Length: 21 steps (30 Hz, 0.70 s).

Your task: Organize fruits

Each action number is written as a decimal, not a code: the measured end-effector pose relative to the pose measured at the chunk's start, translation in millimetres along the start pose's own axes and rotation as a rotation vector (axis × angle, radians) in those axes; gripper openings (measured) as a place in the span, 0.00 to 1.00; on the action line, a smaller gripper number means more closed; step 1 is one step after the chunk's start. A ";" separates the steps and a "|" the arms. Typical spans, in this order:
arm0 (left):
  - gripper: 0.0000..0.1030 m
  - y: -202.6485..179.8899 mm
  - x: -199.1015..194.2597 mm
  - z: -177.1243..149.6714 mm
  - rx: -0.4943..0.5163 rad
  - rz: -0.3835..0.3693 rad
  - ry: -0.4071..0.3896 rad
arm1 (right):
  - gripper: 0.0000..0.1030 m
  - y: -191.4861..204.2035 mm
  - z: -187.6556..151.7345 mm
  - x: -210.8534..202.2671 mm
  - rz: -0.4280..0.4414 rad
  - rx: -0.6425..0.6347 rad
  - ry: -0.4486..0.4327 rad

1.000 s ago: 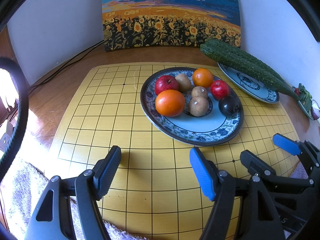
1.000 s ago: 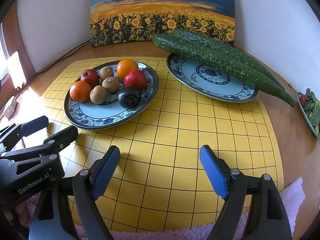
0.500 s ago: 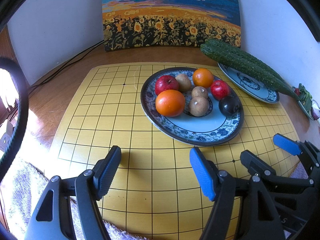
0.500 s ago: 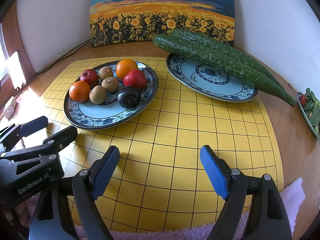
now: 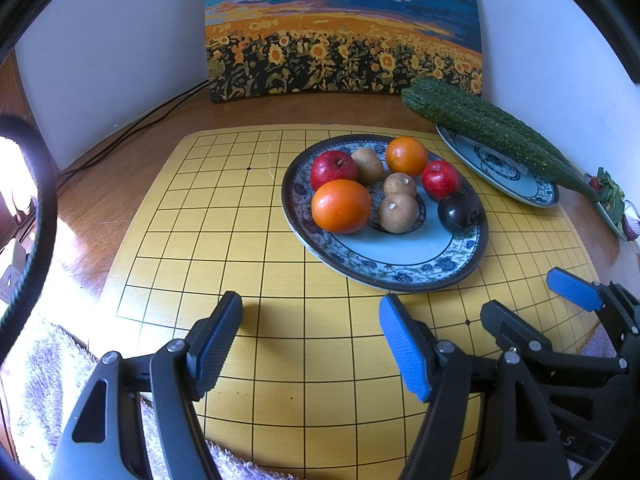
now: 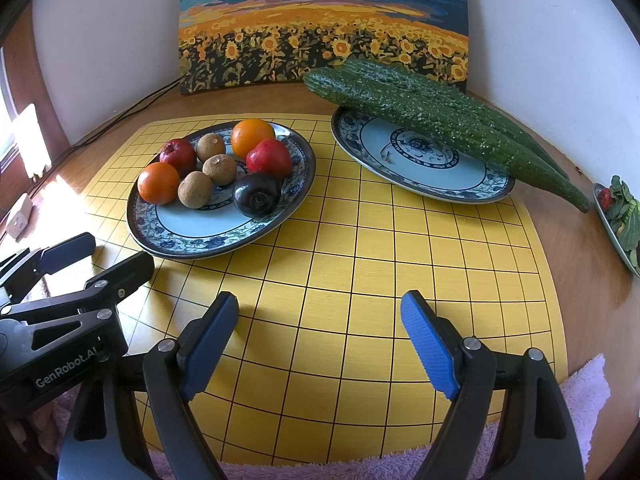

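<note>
A blue-patterned plate [image 5: 400,268] [image 6: 192,232] on the yellow grid board holds two oranges [image 5: 341,206] [image 6: 252,136], two red apples [image 5: 333,164] [image 6: 269,158], three brown round fruits [image 5: 398,213] [image 6: 195,189] and a dark plum [image 5: 457,211] [image 6: 256,199]. My left gripper [image 5: 310,340] is open and empty, near the board's front edge, short of the plate. My right gripper [image 6: 320,340] is open and empty, to the right of the left one. Each gripper shows in the other's view, the right [image 5: 532,304] and the left [image 6: 96,256].
A second patterned plate [image 6: 424,176] [image 5: 500,168] at the back right carries long green cucumbers [image 6: 440,116] [image 5: 480,128]. A sunflower painting [image 5: 340,28] leans on the wall. A dish of greens [image 6: 620,216] sits at the far right. A fluffy towel [image 5: 40,380] lies under the board's front edge.
</note>
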<state>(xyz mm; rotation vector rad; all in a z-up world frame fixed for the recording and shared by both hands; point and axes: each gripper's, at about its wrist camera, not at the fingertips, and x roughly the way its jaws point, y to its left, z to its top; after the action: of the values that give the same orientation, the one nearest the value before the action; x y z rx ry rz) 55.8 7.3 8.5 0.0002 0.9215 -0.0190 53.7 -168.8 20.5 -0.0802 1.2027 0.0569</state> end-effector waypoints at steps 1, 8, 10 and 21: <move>0.72 0.1 0.0 0.0 0.000 0.000 0.000 | 0.83 -0.1 0.0 0.2 -0.001 0.000 0.000; 0.72 0.1 -0.3 -0.3 0.000 0.000 0.000 | 0.84 -2.0 -0.1 0.9 -0.002 0.002 0.001; 0.72 0.1 -0.3 -0.3 0.000 0.000 0.000 | 0.84 -2.1 -0.1 0.9 -0.002 0.002 0.001; 0.72 0.5 -0.5 -0.6 0.000 0.000 0.000 | 0.84 -2.3 -0.1 0.7 -0.002 0.003 0.001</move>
<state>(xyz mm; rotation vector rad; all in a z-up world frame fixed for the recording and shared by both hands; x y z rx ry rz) 55.0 7.9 8.5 0.0003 0.9211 -0.0190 54.1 -171.0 19.9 -0.0792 1.2037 0.0535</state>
